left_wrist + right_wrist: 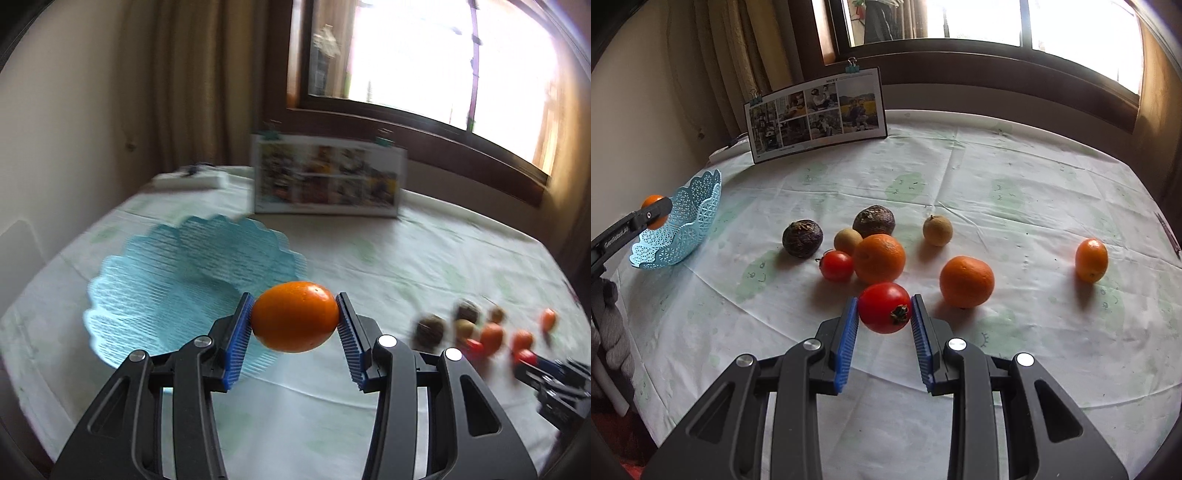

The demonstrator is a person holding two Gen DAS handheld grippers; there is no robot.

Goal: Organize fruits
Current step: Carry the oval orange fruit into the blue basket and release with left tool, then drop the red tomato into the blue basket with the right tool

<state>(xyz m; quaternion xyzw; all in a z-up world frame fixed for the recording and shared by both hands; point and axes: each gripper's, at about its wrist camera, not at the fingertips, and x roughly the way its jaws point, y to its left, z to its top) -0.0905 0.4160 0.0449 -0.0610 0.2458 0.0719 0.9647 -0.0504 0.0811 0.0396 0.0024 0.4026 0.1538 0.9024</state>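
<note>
The right gripper [885, 309] has its jaws closed on a tomato [884, 313] low over the bench [1015, 192]; thin-skinned and soft, it wants light pressure across its widest part. Farther left, the left gripper [295, 317] clamps a small orange fruit [294, 316], probably firmer, beside the blue basket [177, 266].

black claws [884, 314], ribbed blue pads [846, 350]

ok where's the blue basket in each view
Left wrist: basket left of centre, just behind the orange held in the left gripper.
Right wrist: basket at the left edge, behind that same gripper.
Shared landmark: the photo board standing at the table's far side.
</note>
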